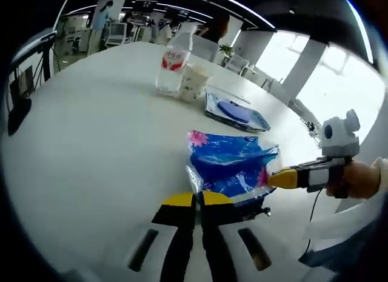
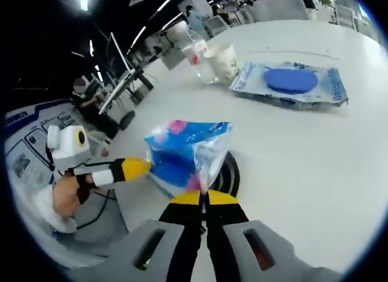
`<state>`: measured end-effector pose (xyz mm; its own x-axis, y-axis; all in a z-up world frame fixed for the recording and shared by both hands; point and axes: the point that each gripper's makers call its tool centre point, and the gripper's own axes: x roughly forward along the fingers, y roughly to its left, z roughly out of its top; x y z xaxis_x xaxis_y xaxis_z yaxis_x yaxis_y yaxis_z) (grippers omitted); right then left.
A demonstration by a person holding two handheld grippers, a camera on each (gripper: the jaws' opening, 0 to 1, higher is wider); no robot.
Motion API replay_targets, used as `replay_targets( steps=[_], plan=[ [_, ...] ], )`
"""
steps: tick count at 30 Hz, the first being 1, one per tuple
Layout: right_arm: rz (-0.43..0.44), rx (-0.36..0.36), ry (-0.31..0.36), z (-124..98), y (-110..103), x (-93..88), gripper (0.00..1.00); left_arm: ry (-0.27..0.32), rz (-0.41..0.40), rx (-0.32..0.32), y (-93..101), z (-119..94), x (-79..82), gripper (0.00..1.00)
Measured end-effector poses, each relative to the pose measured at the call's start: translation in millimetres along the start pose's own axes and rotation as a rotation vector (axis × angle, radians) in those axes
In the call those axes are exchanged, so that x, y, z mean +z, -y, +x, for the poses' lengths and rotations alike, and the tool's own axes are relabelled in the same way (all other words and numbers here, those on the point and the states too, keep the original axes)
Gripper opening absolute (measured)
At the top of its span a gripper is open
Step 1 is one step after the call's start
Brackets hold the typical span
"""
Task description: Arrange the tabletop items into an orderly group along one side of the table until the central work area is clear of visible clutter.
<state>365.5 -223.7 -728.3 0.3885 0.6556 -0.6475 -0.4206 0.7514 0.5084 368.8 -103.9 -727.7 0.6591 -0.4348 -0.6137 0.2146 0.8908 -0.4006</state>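
- Water bottle (image 1: 174, 62), upper centre of left gripper view, touching paper cup (image 1: 194, 82).
- Left gripper (image 1: 197, 199), bottom centre: jaws clamped on blue plastic bag (image 1: 230, 164).
- Flat blue packet (image 1: 235, 111), right of cup.
- Right gripper (image 1: 274, 179), right edge, pinching the bag's other end.

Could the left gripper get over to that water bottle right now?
Probably not yet. The left gripper is shut on the blue plastic bag, and the right gripper pinches its other edge. The table toward the water bottle lies open, so only the bag hinders.
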Motion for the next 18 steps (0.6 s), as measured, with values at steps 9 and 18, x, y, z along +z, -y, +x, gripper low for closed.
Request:
replay_targets(
  steps=[9, 18],
  plan=[
    [0.085, 0.010, 0.056, -24, 13, 10.6, 0.00, 0.009, 0.076, -0.050, 28.0, 7, 16.6, 0.00],
    [0.170, -0.017, 0.125, -60, 42, 19.5, 0.00, 0.001, 0.142, -0.139, 73.3, 24, 30.0, 0.00]
  ],
)
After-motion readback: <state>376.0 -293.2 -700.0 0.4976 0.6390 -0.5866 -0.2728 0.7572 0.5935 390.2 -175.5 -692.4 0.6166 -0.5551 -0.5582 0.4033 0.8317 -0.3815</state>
